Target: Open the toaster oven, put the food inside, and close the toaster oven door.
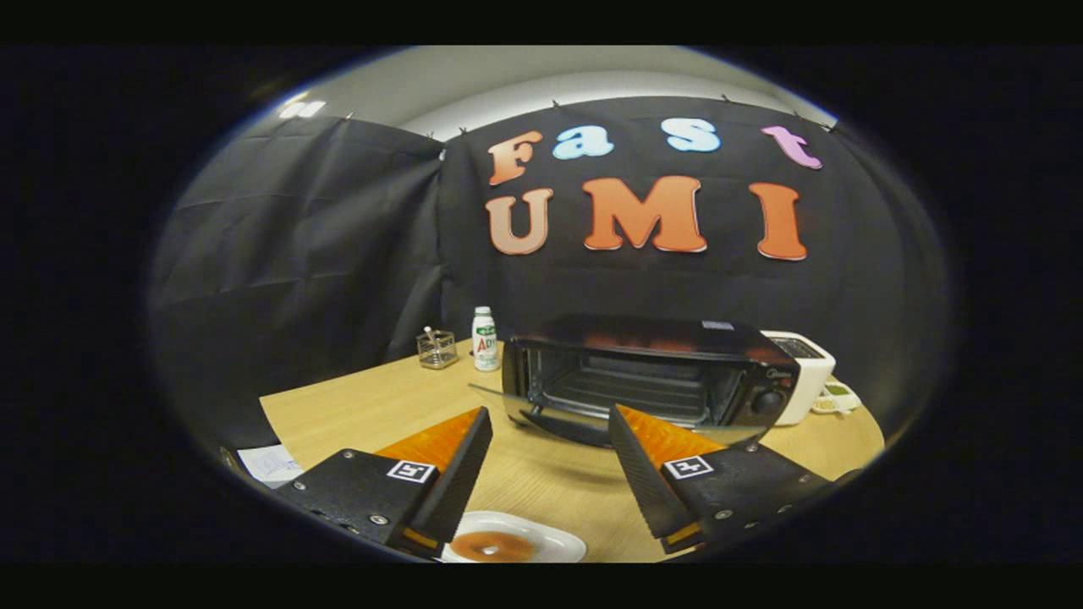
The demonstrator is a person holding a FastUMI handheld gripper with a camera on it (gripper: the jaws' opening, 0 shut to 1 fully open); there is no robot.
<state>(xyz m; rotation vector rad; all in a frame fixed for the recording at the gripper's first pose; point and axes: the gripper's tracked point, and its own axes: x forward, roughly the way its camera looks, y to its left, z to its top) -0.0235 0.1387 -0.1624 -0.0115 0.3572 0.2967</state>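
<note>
Gripper view: the hand-held gripper (pixel 550 452) is released, its 2 fingers spread wide with nothing between them but bare desk (pixel 372 406).

Just beyond the fingertips, toward 12 o'clock, the toaster oven (pixel 651 368) sits on the desk with its glass door (pixel 592 414) already swung down flat, so the cavity and wire rack are exposed.

The food (pixel 493 545) is a brown round item on a small white plate (pixel 554 541), lying below and between the fingers, toward 6 o'clock from the fingertips.

Handling, as a judgement: the food looks flat and soft, like a thin cake or patty, so it is probably light, liable to bend or tear under a hard pinch, and perhaps a little greasy. The plate is stiff, likely ceramic, smooth and breakable. Taking the food by its edge with a gentle squeeze seems sensible, or else pinching the plate's rim and carrying both level. What exactly the food is cannot be told.

The door is thin glass on a hinge and should swing lightly; its front edge, nearest the fingers, is the place to push up.

Past the oven's left side, at about 11 o'clock, stand a white bottle (pixel 485 338) and a small glass holder (pixel 437 348); a white appliance (pixel 804 372) sits at its right.
</note>
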